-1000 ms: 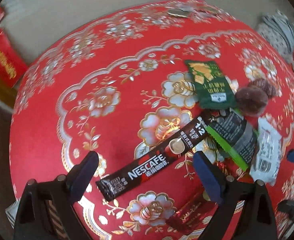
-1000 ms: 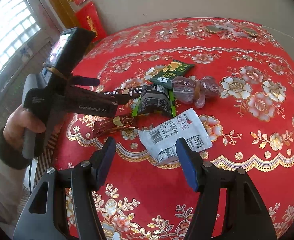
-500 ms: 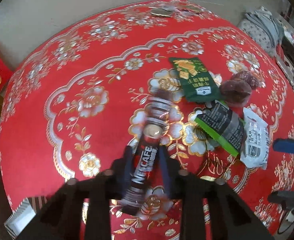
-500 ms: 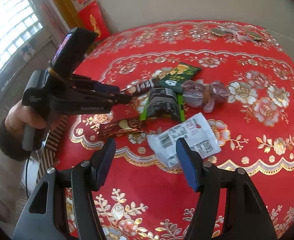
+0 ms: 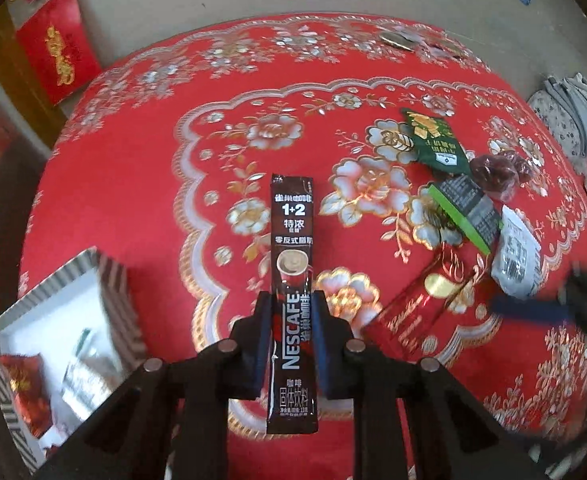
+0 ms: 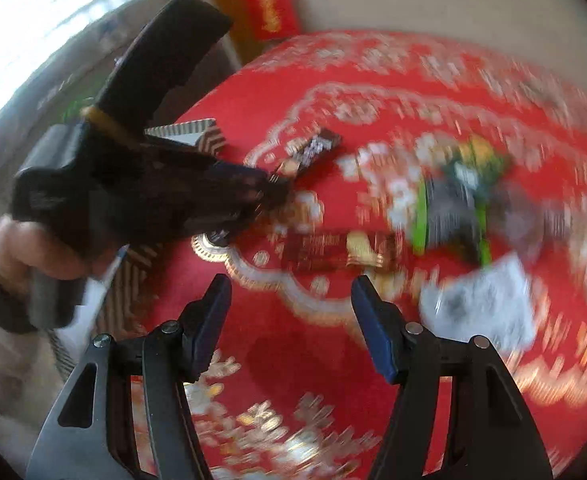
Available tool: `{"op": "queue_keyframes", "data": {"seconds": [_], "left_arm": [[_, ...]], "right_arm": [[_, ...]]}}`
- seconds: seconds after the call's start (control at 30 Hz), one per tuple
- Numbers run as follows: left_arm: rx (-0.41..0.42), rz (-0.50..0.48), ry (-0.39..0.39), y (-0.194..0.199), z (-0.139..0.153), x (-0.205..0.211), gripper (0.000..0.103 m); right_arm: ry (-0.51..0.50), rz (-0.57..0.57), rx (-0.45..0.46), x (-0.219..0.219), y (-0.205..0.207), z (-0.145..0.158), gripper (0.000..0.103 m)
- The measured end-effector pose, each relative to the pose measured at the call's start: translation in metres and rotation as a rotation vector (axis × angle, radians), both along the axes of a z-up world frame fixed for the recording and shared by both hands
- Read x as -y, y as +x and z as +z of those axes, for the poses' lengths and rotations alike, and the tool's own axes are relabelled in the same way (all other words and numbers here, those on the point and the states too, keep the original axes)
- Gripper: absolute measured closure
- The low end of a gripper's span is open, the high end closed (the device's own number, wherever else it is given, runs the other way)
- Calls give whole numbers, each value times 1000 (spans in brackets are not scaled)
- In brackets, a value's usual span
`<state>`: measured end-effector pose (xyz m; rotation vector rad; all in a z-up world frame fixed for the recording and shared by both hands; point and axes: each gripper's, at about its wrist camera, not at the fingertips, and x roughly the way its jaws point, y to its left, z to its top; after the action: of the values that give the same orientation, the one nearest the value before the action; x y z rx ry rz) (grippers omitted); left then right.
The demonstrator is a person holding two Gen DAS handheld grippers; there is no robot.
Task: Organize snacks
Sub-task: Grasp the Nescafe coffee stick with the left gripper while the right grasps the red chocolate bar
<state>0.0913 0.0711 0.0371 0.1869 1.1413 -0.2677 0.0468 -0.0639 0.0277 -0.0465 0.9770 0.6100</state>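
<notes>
Left wrist view first, scanning left to right. At the far left sits the striped cardboard box with white interior [image 5: 59, 308], a red packet already lying in it. At centre, my left gripper [image 5: 291, 340] has just snapped shut: a second ago its jaws stood wide over the long dark-brown Nescafé coffee stick sachet [image 5: 292, 264] lying flat and slanted on the cloth; now the pads pinch its lower half and the sachet points straight ahead, lifted clear of the red floral tablecloth [image 5: 133, 184]. I judge the pick is done and the carry toward the box is what remains.

To the right, the rest of the pile waits: a dark-red foil sachet with gold print [image 5: 421, 312], a black-and-green snack pouch [image 5: 467, 210], a dark-green snack packet [image 5: 433, 140], clear-wrapped dark sweets [image 5: 497, 170] and a white printed packet [image 5: 517, 256].

From the right wrist view, heavily blurred, I see the hand [image 6: 21, 248] gripping the left tool at the left, and my right gripper [image 6: 289, 308] with jaws held roughly half open and nothing between them, now lined up over the dark-red sachet where earlier it framed the white packet.

Nothing blocks the route to the box, though the box is low at the table's edge, so I would need to watch the rim.
</notes>
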Motion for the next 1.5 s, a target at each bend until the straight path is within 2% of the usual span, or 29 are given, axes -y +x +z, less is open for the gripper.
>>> {"op": "queue_keyframes", "data": {"seconds": [0.1, 0.2, 0.37, 0.47, 0.6, 0.73, 0.9, 1.1, 1.17, 1.23, 1.3, 1.37, 1.5], "left_arm": [[4, 29, -14, -6, 3, -12, 82], [7, 65, -17, -8, 3, -23, 82], [7, 84, -22, -13, 5, -30, 82], [8, 80, -26, -17, 6, -30, 82], [22, 70, -39, -24, 9, -27, 82], [26, 78, -51, -29, 10, -24, 82], [32, 100, -55, -32, 8, -23, 82], [42, 113, -60, -35, 7, -22, 82], [55, 122, -53, -37, 8, -22, 82], [64, 127, -55, -39, 9, -24, 82], [68, 128, -59, -42, 10, -24, 82], [76, 132, -56, -44, 10, -24, 82], [82, 138, -63, -49, 10, -24, 82]], "right_arm": [[-75, 111, 30, -8, 24, -1, 40], [-48, 201, -4, -14, 44, -8, 40], [-78, 225, -52, -15, 66, -29, 40], [-33, 214, -115, -5, 58, -28, 40], [-71, 233, -122, -4, 17, -29, 40], [-139, 103, -35, -7, 0, -21, 40], [-61, -86, -77, 2, 1, -22, 40], [-74, -184, -101, -11, 14, -31, 40], [-98, -196, -82, -16, 16, -31, 40], [-132, -199, -68, -19, 16, -31, 48], [-193, -194, -33, -23, 12, -30, 67], [-231, -185, -7, -23, 8, -31, 77], [-223, -165, 4, -13, 2, -30, 79]]}}
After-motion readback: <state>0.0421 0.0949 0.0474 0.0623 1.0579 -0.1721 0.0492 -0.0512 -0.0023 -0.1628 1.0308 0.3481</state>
